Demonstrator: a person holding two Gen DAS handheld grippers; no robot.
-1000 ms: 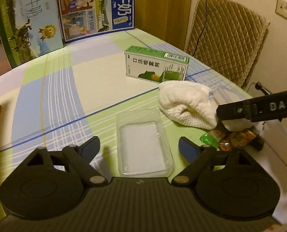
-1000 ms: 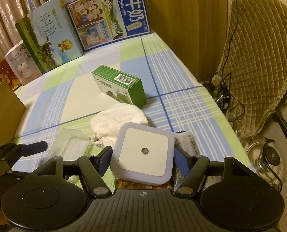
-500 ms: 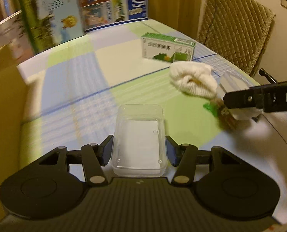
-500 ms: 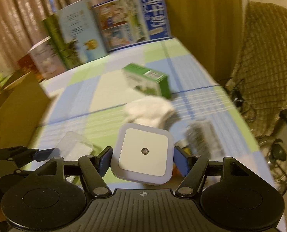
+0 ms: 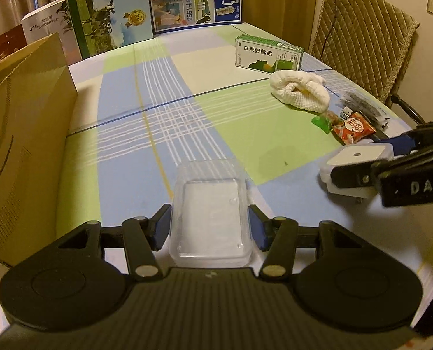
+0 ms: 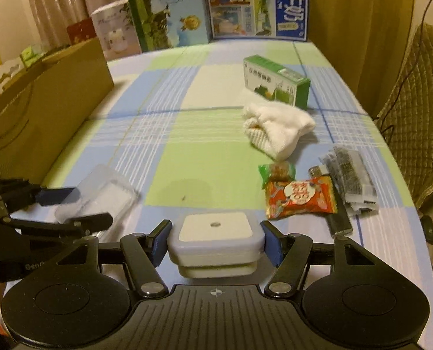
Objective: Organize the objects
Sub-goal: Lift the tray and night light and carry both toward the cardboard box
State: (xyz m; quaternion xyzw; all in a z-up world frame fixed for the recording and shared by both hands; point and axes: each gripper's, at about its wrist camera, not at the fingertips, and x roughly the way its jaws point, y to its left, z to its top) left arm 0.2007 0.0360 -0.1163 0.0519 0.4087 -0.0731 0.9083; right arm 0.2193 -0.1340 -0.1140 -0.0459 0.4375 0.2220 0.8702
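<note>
Clear plastic fills your left gripper (image 5: 210, 227): its blue pads pinch the long sides of the transparent tray (image 5: 210, 218), held just above the checked tablecloth (image 5: 187, 110). Your right gripper (image 6: 216, 240) is clamped on the white square night light (image 6: 215, 240), sensor face up, also at the near table edge, to the right of the tray. Beyond the night light lie a red snack packet (image 6: 301, 197), a small green-ended candy (image 6: 276, 171) and a clear packet of dark contents (image 6: 349, 175). Farther on sits a rumpled white cloth (image 6: 274, 129), then a green medicine box (image 6: 276, 83). A brown paper bag (image 5: 21, 134) stands at your left, with milk cartons (image 5: 152, 3) along the far edge.
</note>
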